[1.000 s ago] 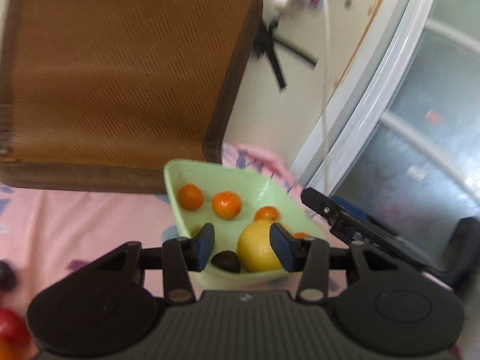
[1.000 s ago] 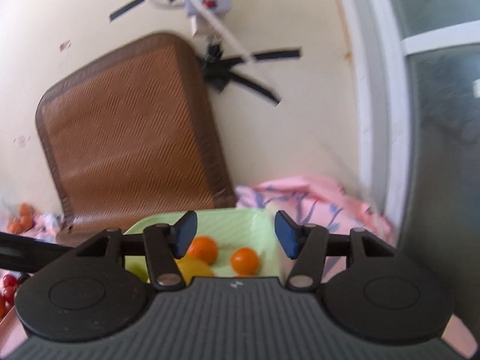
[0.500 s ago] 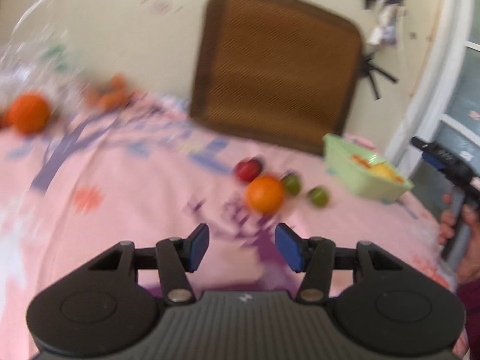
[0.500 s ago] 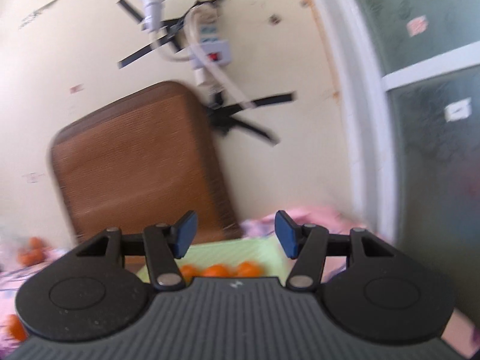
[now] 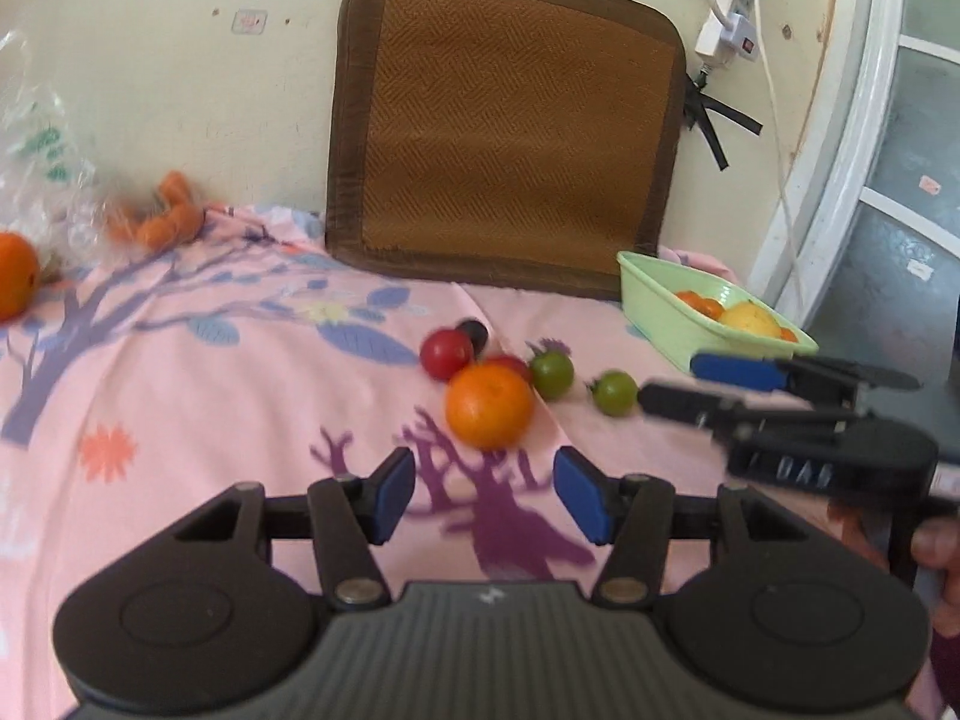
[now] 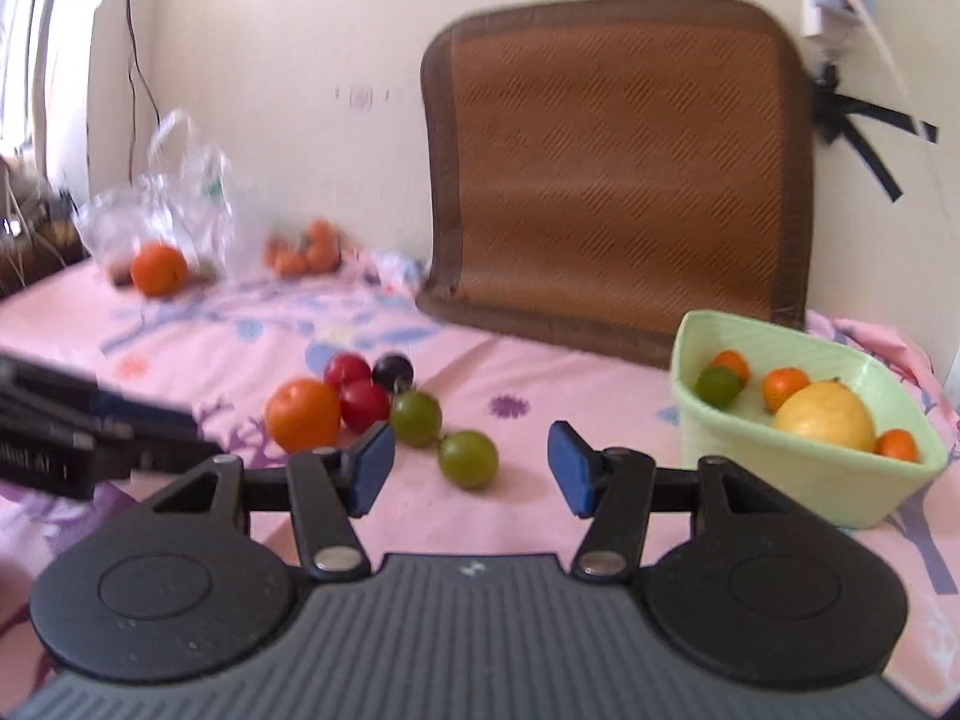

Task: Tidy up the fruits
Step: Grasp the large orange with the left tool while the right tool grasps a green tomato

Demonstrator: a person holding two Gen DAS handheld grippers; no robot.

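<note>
Fruits lie loose on the pink bedsheet (image 5: 180, 420): an orange (image 5: 489, 403) just ahead of the left tool (image 5: 483, 495), whose empty jaws have just been opening. The right tool (image 6: 470, 468) gapes empty near a green fruit (image 6: 468, 459); more sit in the green basket (image 6: 798, 468).

Ahead of me a cream-coloured painted wall (image 5: 180, 60) rises behind the bed, scuffed and marked in places. A brown woven rattan cushion with a dark border (image 5: 510, 120) leans upright against it. The bed is covered with a pink bedsheet printed with purple trees and blue leaves (image 5: 210, 396). High on my right a white power strip with its cord (image 5: 729, 18) is fixed to the wall with strips of black tape (image 5: 717, 120). Beside it stands a white-framed frosted glass door (image 5: 900, 192). At the far left, daylight comes through a pale curtain (image 6: 36, 30).
</note>
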